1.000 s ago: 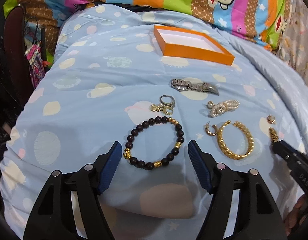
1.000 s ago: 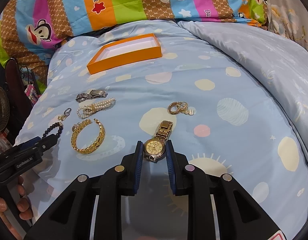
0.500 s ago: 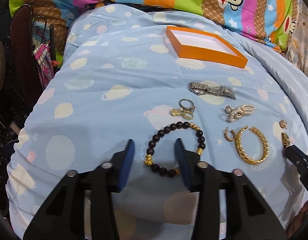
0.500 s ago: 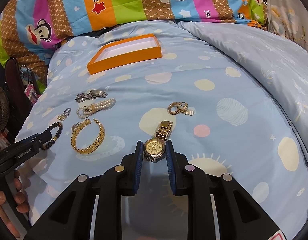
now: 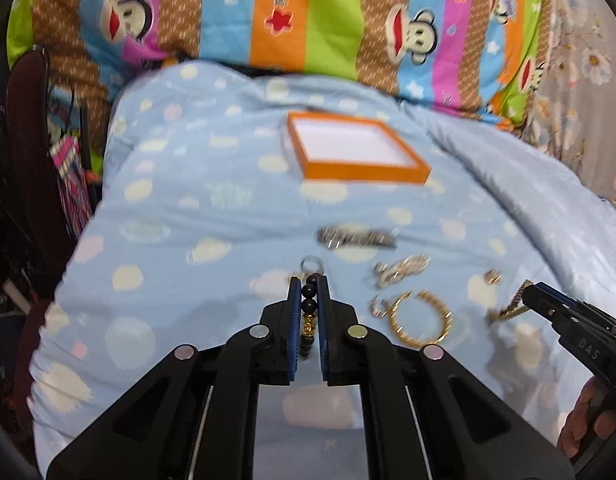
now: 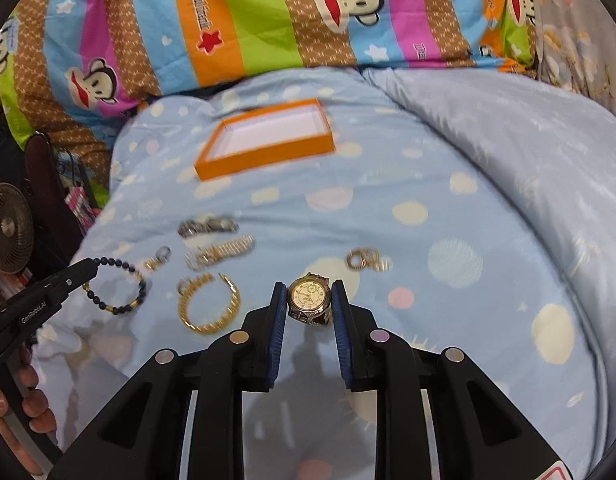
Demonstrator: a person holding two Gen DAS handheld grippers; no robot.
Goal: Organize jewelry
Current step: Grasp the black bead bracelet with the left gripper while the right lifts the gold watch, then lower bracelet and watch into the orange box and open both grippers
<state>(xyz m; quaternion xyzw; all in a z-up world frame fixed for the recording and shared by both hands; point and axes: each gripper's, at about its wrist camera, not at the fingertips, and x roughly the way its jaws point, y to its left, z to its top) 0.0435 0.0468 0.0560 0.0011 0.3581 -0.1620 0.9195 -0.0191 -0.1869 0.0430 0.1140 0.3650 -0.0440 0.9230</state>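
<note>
A gold-faced watch [image 6: 310,298] is clamped between the right gripper [image 6: 308,300] jaws above the bed [image 6: 448,184]; a beaded bracelet [image 6: 116,284] is held by the left gripper [image 6: 86,268].

the left gripper [image 5: 308,289] is clamped on a beaded bracelet [image 5: 308,304], raised off the bed; the right gripper [image 6: 309,294] pinches a gold watch [image 6: 309,298], also lifted.

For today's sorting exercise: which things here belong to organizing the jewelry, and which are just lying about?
Belong to the job:
black beaded bracelet in left gripper
gold-faced wristwatch in right gripper
orange shallow tray
gold twisted bangle
pearl strand
silver watch band

Lying about:
small round fan
striped monkey-print quilt
</note>
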